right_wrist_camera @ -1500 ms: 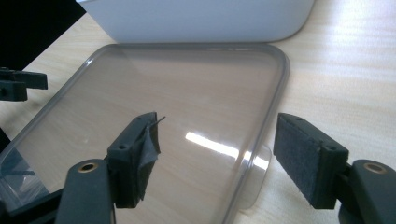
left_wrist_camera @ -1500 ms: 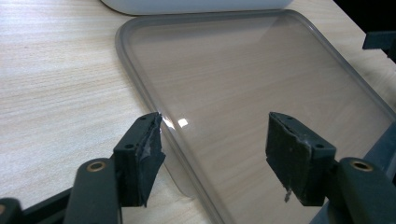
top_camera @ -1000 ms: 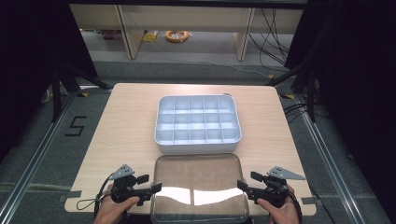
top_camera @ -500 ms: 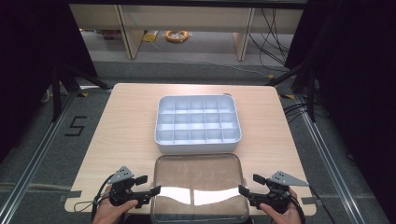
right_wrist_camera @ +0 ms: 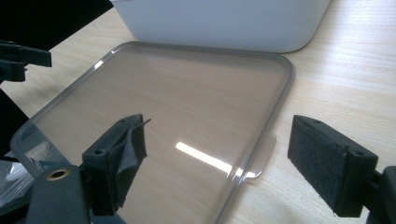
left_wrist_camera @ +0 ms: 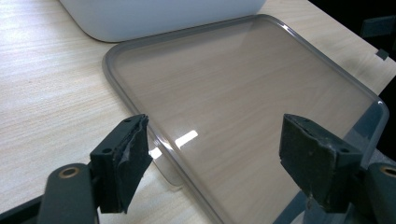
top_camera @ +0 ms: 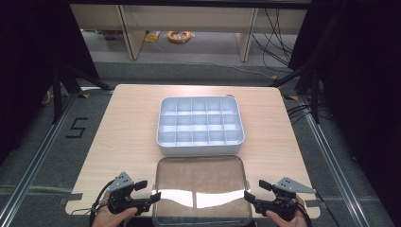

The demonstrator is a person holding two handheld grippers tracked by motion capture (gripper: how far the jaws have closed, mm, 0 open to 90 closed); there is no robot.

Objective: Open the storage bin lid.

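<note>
High view recorded the clear lid (top_camera: 201, 191) lying flat at the table's (top_camera: 127, 118) near edge, just in front of the white compartment tray (top_camera: 201, 125), its nearest rim cut off by the frame; both hands entered from below, the left gripper (top_camera: 149, 191) and right gripper (top_camera: 252, 191) pointing inward at the lid's ends, and a floor marking read "5" (top_camera: 77, 127). Left gripper view showed its jaws well apart and gripping nothing, having just been opening, with the lid's rim (left_wrist_camera: 159, 140) lying between them. Right gripper view showed its jaws likewise wide and empty, astride the lid's corner tab (right_wrist_camera: 261, 156), with the tray's top cropped.
</note>
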